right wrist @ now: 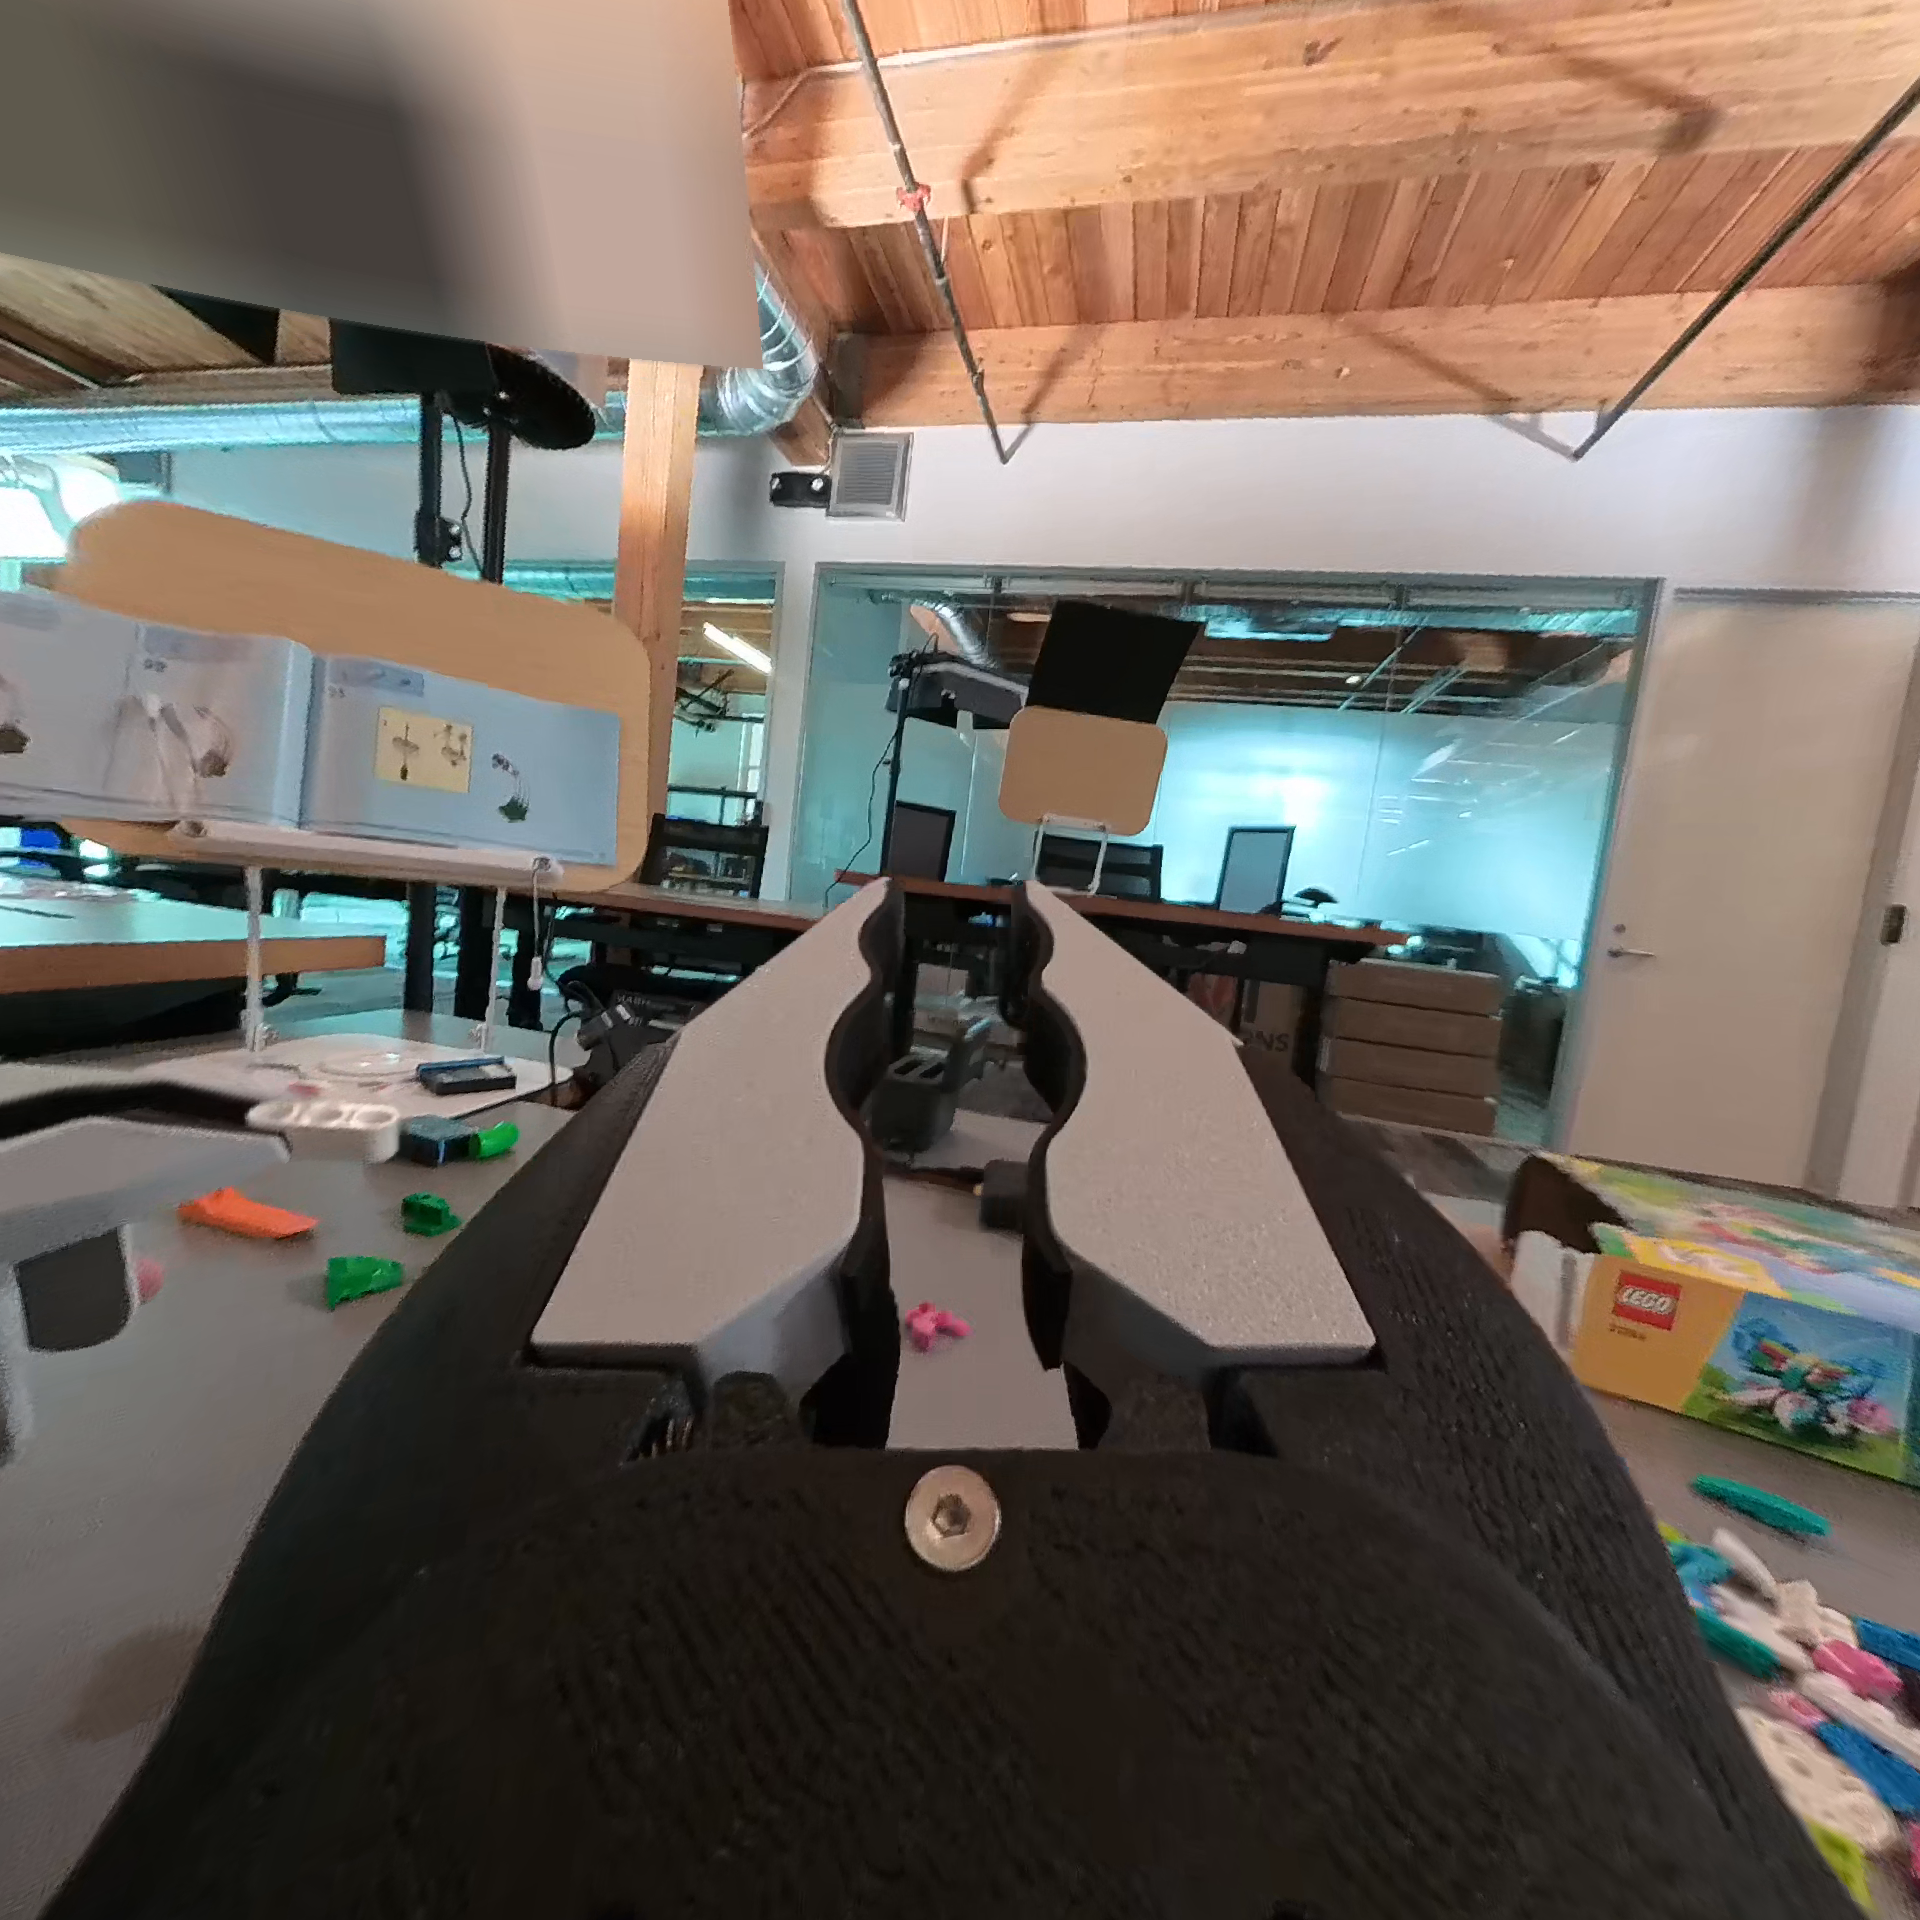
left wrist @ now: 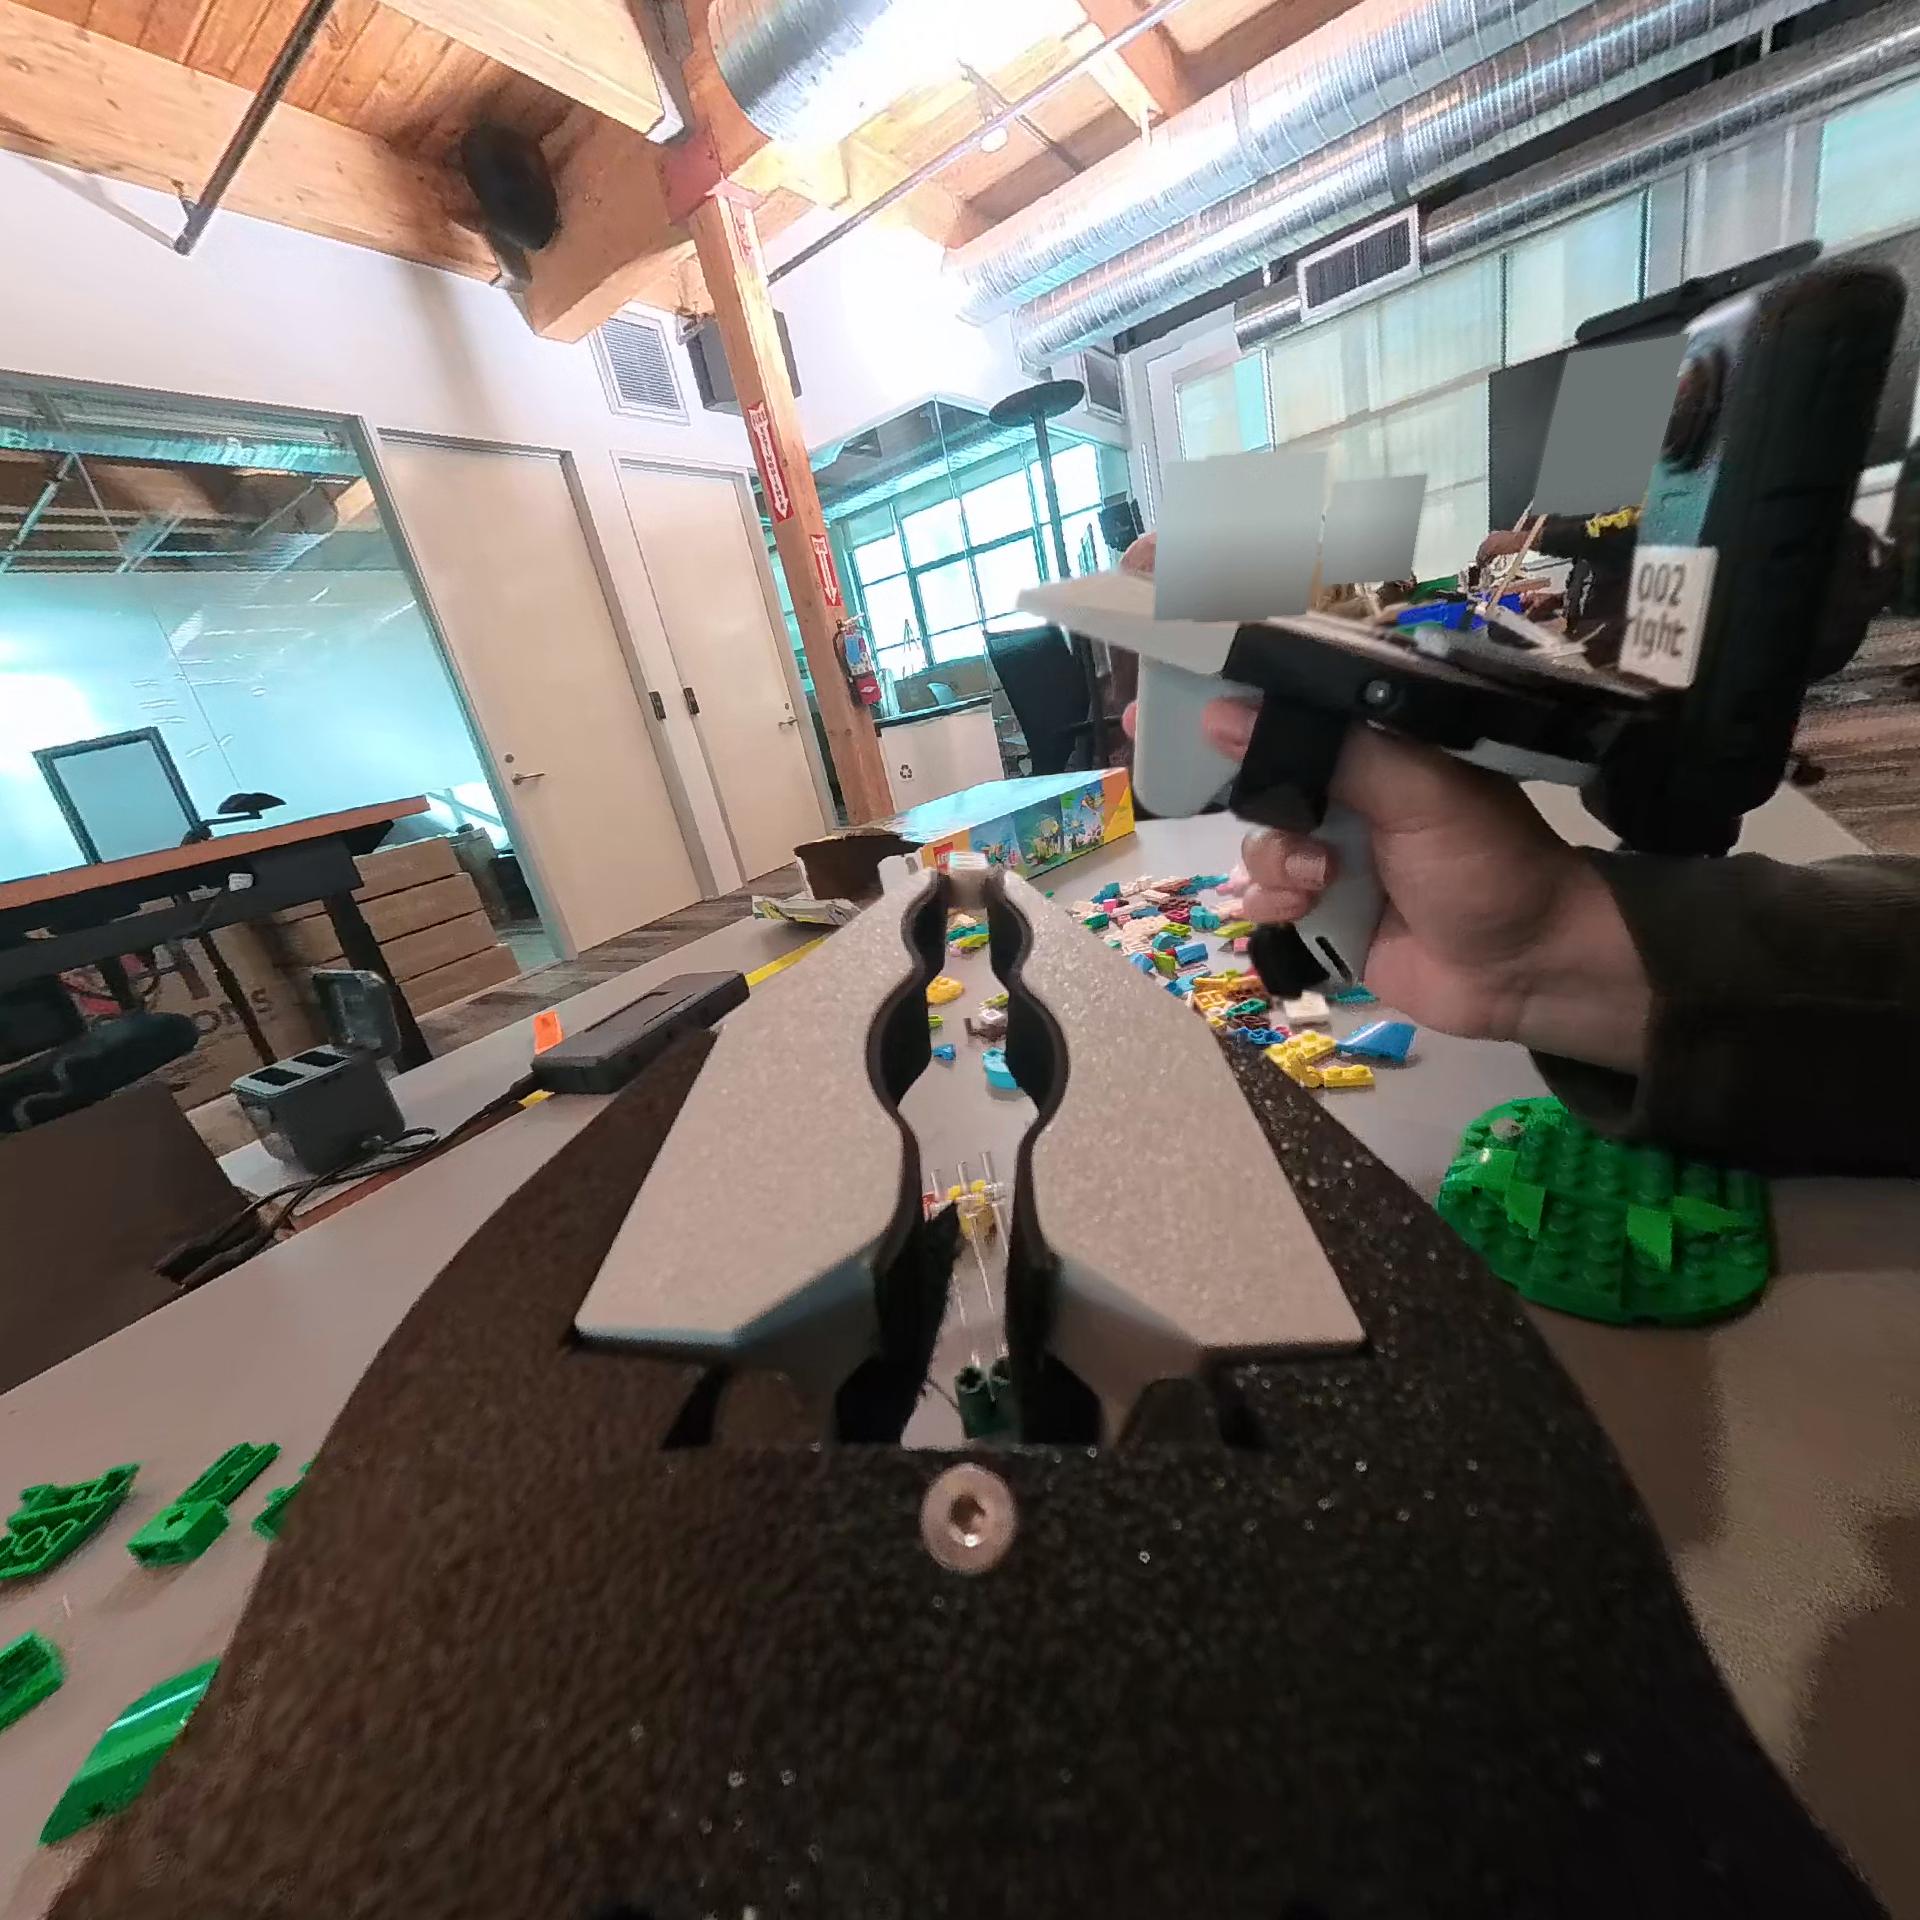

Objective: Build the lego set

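My left gripper (left wrist: pixel 968 881) is shut on a small white lego piece (left wrist: pixel 968 864) at its tips, held above the grey table (left wrist: pixel 468 1226). In the right wrist view this piece (right wrist: pixel 330 1129) is a white rounded plate with holes at the left gripper's tip (right wrist: pixel 272 1132). My right gripper (right wrist: pixel 956 896) is open and empty, raised above the table. A hand holds it at the upper right of the left wrist view (left wrist: pixel 1049 605). A green round baseplate build (left wrist: pixel 1605 1216) sits under that hand.
A pile of loose coloured bricks (left wrist: pixel 1195 935) (right wrist: pixel 1808 1683) lies beside the lego box (left wrist: pixel 1018 831) (right wrist: pixel 1745 1340). Green pieces (left wrist: pixel 73 1517) (right wrist: pixel 362 1280), an orange piece (right wrist: pixel 247 1214) and a pink piece (right wrist: pixel 935 1327) lie scattered. An instruction booklet on a stand (right wrist: pixel 312 748) is at the left.
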`<state>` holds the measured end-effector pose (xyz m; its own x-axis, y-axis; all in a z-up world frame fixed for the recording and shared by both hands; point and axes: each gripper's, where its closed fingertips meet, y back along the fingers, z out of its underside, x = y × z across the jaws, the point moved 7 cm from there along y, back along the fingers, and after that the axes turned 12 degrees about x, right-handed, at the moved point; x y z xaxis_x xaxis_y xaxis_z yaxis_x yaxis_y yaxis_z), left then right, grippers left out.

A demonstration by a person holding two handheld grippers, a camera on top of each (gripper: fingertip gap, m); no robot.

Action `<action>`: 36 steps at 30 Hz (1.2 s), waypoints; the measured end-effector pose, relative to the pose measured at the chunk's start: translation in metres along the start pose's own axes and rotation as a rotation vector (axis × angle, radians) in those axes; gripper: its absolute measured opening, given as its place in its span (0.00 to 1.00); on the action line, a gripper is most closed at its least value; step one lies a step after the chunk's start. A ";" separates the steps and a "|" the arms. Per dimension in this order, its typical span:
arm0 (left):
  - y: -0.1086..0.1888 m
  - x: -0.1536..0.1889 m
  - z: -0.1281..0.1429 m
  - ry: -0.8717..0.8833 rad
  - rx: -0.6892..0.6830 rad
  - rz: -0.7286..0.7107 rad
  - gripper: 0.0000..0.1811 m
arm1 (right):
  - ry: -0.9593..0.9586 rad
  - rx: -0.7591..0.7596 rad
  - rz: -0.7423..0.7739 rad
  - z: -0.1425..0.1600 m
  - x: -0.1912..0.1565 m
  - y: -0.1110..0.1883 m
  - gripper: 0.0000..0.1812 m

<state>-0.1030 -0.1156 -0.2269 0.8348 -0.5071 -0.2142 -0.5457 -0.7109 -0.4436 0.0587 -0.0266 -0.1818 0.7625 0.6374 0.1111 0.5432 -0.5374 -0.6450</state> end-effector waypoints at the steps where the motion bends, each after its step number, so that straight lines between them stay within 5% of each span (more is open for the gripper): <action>1: 0.000 0.001 0.000 -0.007 -0.001 0.002 0.03 | 0.017 0.019 0.013 -0.004 0.003 0.000 0.11; 9: -0.001 0.003 -0.001 -0.059 -0.004 -0.004 0.03 | 0.147 0.180 0.111 -0.046 0.024 0.007 0.10; 14: -0.001 0.004 -0.003 -0.107 0.006 -0.011 0.03 | 0.420 0.320 0.272 -0.096 0.059 0.027 0.09; 19: -0.001 0.006 -0.003 -0.136 -0.001 -0.007 0.03 | 0.320 0.312 0.431 -0.104 0.104 0.050 0.10; 27: -0.003 0.014 -0.003 -0.195 -0.016 0.034 0.03 | -0.009 -0.347 0.138 -0.027 0.145 -0.011 0.05; 31: -0.004 0.016 -0.002 -0.191 -0.018 0.049 0.03 | -0.166 -0.763 -0.035 0.053 0.158 -0.051 0.04; 36: -0.004 0.016 -0.001 -0.189 -0.022 0.055 0.03 | -0.204 -1.185 -0.049 0.161 0.177 -0.071 0.00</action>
<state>-0.0876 -0.1211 -0.2279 0.8013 -0.4467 -0.3980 -0.5908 -0.6958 -0.4084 0.0989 0.2128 -0.2380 0.7202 0.6897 -0.0748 0.6375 -0.6154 0.4636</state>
